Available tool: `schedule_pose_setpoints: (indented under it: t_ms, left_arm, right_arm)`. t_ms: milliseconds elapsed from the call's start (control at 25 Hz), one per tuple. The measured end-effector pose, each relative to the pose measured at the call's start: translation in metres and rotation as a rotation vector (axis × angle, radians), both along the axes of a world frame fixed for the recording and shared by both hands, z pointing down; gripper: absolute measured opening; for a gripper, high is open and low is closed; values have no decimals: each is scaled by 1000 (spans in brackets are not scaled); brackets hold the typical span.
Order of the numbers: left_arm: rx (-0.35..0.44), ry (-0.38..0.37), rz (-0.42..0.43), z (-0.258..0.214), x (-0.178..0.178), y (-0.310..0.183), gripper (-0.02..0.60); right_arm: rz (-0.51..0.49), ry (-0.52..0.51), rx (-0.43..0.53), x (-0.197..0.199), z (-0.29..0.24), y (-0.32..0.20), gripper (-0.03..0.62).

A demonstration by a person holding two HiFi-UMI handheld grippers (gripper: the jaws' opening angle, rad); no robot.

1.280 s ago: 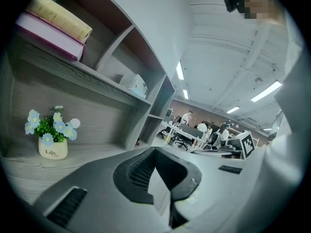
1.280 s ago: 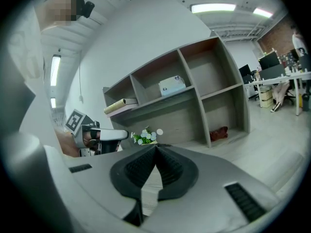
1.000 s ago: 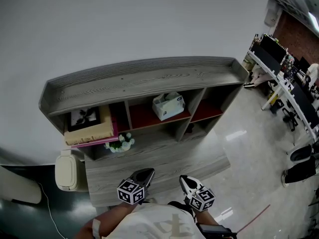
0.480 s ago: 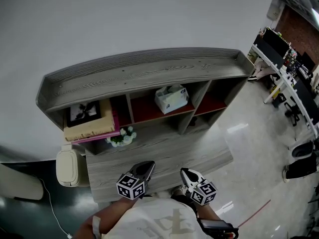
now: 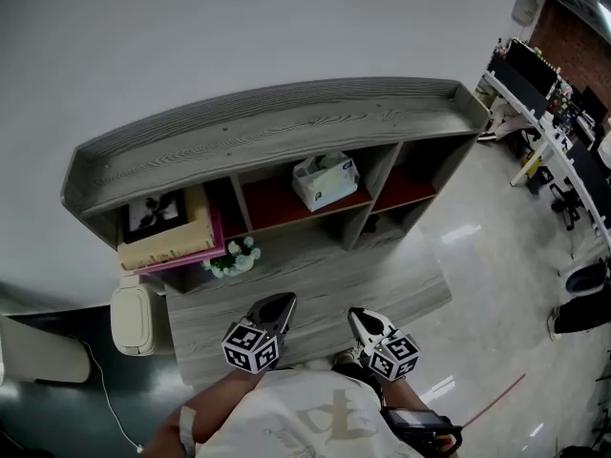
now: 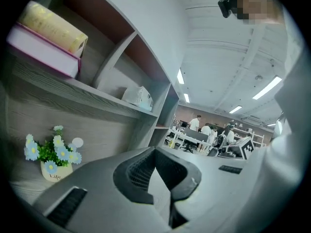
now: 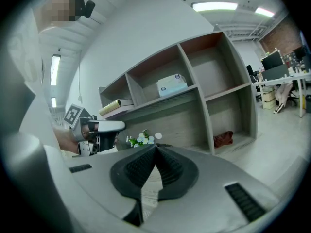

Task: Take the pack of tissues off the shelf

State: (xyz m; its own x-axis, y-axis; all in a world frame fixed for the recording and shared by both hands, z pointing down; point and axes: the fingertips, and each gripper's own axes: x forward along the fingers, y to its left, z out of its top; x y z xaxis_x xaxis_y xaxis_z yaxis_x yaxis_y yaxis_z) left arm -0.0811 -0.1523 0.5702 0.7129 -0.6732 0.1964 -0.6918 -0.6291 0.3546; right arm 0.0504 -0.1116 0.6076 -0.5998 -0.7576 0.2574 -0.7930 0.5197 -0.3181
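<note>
Head view: tissues [image 5: 325, 180] on shelf [image 5: 286, 128]

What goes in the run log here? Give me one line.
left gripper: shut, empty | right gripper: shut, empty | pack of tissues: middle upper compartment of shelf, untouched | step: grasp not begun

Left gripper [image 5: 281, 302], right gripper [image 5: 356, 315], jaws together

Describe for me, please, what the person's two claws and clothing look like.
Both the left claw and right claw have pale grey tapering shells with black ribbed pads. Each carries a cube bearing black-and-white square markers. The person wears a pale printed top.
</note>
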Motion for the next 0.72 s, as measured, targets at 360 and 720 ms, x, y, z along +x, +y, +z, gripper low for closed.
schedule_pose_setpoints:
  t_ms: [360,720]
  left_arm:
    - [40,-21,-37,-25,6,-28,12]
    - [63,-67,-114,-42,3,-58,31]
  right_arm:
    - [-26,-3,0,-2,-3,-14,5]
    - [-66,-6,-10,-7,2,-27,5]
